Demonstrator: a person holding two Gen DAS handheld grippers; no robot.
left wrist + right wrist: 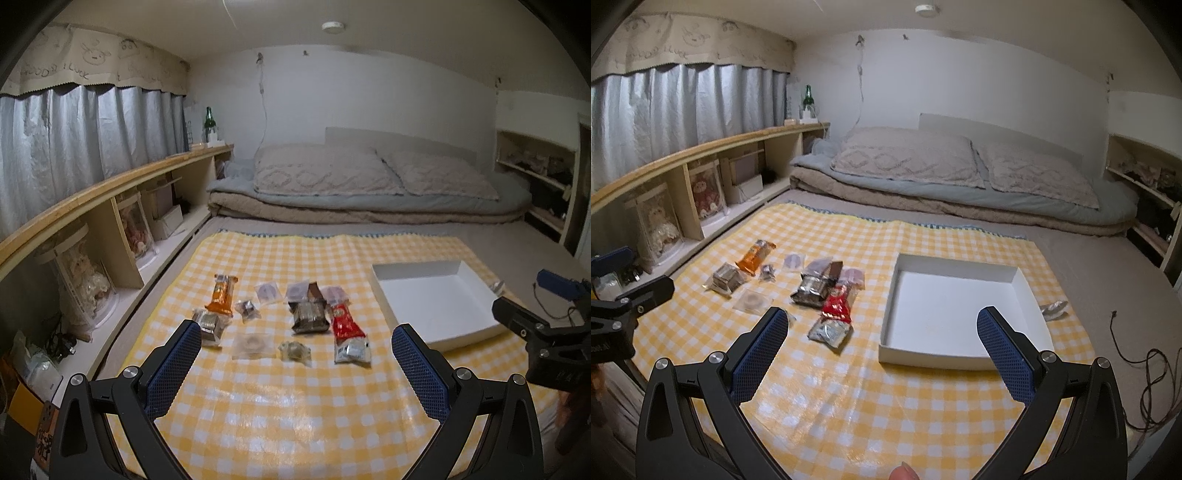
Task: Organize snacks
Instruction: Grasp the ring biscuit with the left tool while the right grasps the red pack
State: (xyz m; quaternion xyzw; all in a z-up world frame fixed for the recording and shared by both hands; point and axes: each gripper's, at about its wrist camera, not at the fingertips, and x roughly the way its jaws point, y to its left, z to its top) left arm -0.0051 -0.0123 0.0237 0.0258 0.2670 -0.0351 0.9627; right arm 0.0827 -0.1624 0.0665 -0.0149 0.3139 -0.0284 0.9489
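Both tools are spread wide with nothing between their blue pads. The left tool point(295, 343) fills the bottom of the left wrist view, above the yellow checked cloth point(295, 413); the right tool point(881, 332) sits low in the right wrist view. The snacks lie scattered at mid-frame on the cloth: an orange packet point(223, 294), a dark foil pack point(309, 317), a red packet point(349, 334) and several small clear wrappers. The empty white box point(960, 314) rests right of them, close to the red packet but apart.
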